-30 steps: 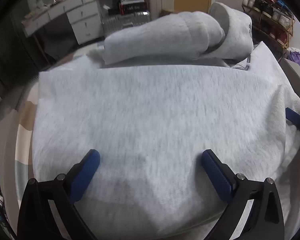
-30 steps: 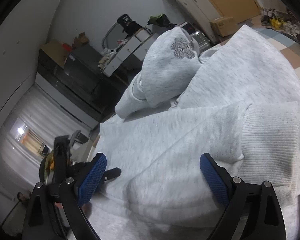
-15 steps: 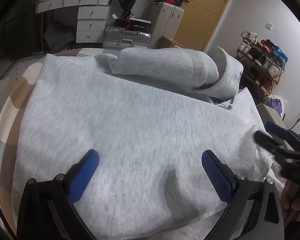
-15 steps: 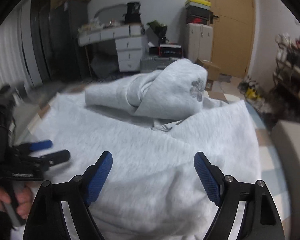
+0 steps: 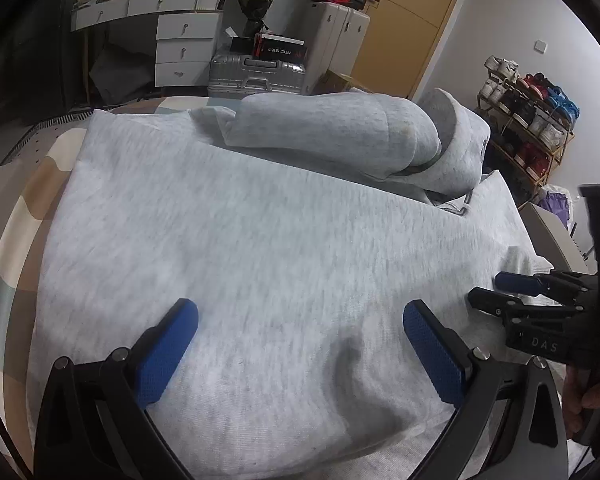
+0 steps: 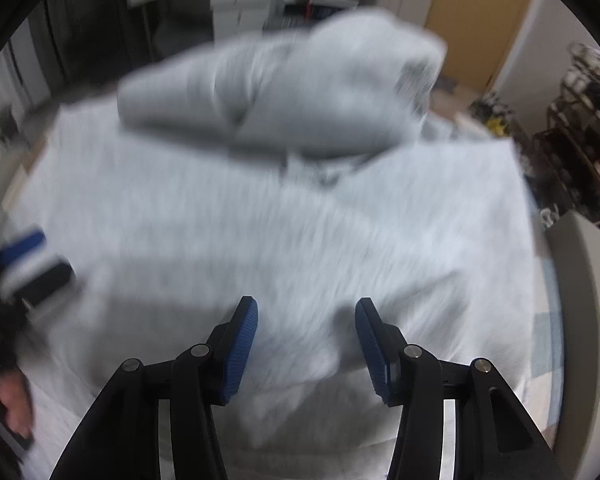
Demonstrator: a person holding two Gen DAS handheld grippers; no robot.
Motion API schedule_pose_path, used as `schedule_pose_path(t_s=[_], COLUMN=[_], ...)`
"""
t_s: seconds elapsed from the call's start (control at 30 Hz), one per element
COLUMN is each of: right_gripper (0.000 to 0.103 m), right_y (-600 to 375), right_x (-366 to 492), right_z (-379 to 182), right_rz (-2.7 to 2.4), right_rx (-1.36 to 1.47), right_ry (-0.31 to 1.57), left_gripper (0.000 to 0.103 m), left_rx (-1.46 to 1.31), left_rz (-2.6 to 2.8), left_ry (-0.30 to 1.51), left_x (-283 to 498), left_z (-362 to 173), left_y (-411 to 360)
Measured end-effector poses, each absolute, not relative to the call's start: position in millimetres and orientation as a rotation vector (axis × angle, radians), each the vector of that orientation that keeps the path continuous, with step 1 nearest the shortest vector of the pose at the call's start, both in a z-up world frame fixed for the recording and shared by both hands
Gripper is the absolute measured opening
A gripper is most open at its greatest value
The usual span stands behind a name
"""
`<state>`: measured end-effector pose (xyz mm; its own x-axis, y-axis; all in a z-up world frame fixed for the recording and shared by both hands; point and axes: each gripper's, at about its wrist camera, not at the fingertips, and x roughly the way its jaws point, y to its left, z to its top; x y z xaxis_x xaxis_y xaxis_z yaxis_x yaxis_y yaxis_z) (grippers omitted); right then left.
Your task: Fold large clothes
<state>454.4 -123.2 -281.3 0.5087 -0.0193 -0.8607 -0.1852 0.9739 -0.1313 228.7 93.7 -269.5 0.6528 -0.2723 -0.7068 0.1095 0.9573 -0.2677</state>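
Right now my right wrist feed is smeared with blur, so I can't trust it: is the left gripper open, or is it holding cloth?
Observer: The left gripper is wide open, its pads apart over the flat grey sweatshirt, gripping nothing.
Operator: What's the lump at the far end?
Observer: A sleeve folded across the hood, piled on the sweatshirt.
Operator: Anything near my fingertips?
Observer: The right gripper points at what looks like a ribbed cuff at the sweatshirt's right edge.
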Motion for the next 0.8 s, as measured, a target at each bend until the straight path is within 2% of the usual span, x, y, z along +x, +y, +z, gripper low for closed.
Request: schedule_pose_path(t_s=[0.1, 0.27, 0.33, 0.4, 0.57, 0.8], right_gripper=[0.054, 0.055, 0.059, 0.072, 0.079, 0.080], right_y=[-123, -135, -138, -141, -128, -140], right_x=[453, 454, 467, 482, 558, 661], right_z=[-282, -250, -229, -206, -163, -181], right_rz=[0.111, 0.136, 0.128, 0.107, 0.031, -0.113], right_rx=[-0.200, -0.100, -0.085, -0.095, -0.140, -0.098], right_ry=[1.060, 0.983, 0.938, 0.891, 0.844, 0.974], left_gripper=[0.100, 0.100, 0.100, 0.100, 0.100, 0.100], left_rx=[-0.223, -0.228, -0.231, -0.230, -0.205, -0.187], left_rz=[-0.222, -0.218, -0.217, -0.214, -0.200, -0.206], left_ry=[0.828, 0.819, 0.813, 0.813, 0.803, 0.802], left_x=[228, 227, 226, 226, 225, 226], left_z=[-269, -269, -268, -268, -268, -269], left_y=[96, 97, 97, 97, 93, 92])
